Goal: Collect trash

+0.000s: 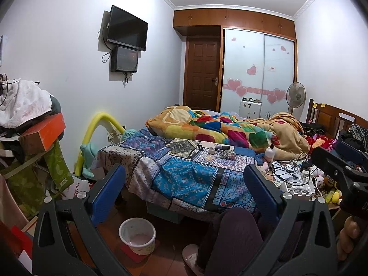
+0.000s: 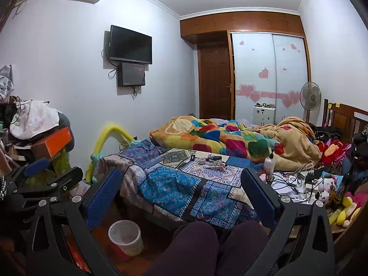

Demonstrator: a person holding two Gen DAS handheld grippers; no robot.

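A white plastic waste bin (image 1: pixel 137 235) (image 2: pixel 125 238) stands on the floor at the foot of the bed, below and left of both grippers. On the patchwork cover (image 1: pixel 184 179) (image 2: pixel 168 184) lie a tape roll (image 1: pixel 211 151) (image 2: pixel 202 161) and several small loose items. My left gripper (image 1: pixel 184 184) is held wide open above the bed's corner with nothing between its fingers. My right gripper (image 2: pixel 181 188) is also wide open and holds nothing. Each gripper shows at the edge of the other's view, the right gripper (image 1: pixel 340 161) to the right and the left gripper (image 2: pixel 53 172) to the left.
A pump bottle (image 1: pixel 268 154) (image 2: pixel 269 163) stands by a tangle of cables and papers (image 1: pixel 292 172) (image 2: pixel 296 179). A colourful quilt (image 1: pixel 230 128) covers the far bed. Boxes and clothes (image 1: pixel 34 138) are piled at left. A person's legs (image 2: pixel 195 248) are in front.
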